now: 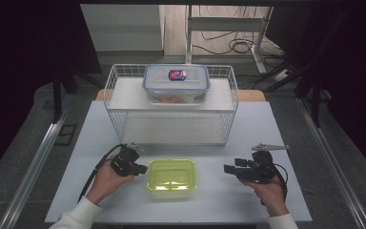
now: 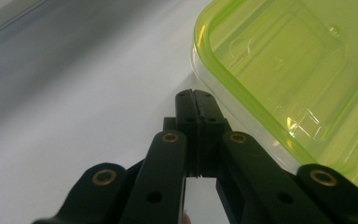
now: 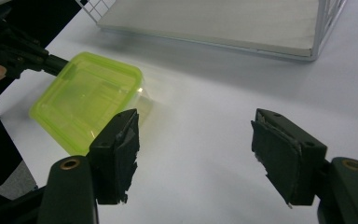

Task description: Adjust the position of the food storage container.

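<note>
High view: your left gripper (image 1: 140, 168) — jaws pressed together — sits beside the lime-green translucent plastic container (image 1: 171, 174); bring the wide-spread right gripper (image 1: 228, 168) squarely onto its far rim.

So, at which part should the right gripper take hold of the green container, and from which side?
Probably the right short edge of the green container, approached from the right. The rim forms a raised lip there, the right gripper already faces it with jaws open, and the left gripper rests shut at the opposite edge.

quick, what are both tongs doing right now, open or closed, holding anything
Left tongs: closed, empty, tips beside the green container.
Right tongs: open, empty, apart from the container.
</note>
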The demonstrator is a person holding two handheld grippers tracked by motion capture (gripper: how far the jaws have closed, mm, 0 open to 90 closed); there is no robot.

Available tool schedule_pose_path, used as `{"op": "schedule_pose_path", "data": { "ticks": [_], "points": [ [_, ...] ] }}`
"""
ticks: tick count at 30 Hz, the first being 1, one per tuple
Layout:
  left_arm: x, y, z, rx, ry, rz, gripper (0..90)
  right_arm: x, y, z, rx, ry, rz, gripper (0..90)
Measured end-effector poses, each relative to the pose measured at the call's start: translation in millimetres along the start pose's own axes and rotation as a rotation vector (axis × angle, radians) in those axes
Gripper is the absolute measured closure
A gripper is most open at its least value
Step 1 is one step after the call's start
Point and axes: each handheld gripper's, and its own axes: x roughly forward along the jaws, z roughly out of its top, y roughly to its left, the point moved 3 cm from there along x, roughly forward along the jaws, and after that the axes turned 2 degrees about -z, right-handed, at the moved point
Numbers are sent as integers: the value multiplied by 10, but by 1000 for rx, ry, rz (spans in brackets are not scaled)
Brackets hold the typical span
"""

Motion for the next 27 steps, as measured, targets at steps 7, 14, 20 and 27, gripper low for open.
{"op": "schedule_pose_path", "data": {
  "ticks": [7, 14, 20, 27],
  "points": [
    [109, -119, 108, 12, -8, -20, 900, -15, -13, -4, 2, 0, -2, 321],
    [29, -71, 40, -5, -46, -31, 887, -15, -10, -16, 4, -1, -1, 320],
    [-155, -85, -57, -34, -114, -18, 604, 10, 10, -25, -9, 4, 3, 315],
    [-326, -108, -79, -79, -170, -54, 269, 55, 52, -44, -19, 0, 15, 274]
  ]
}}
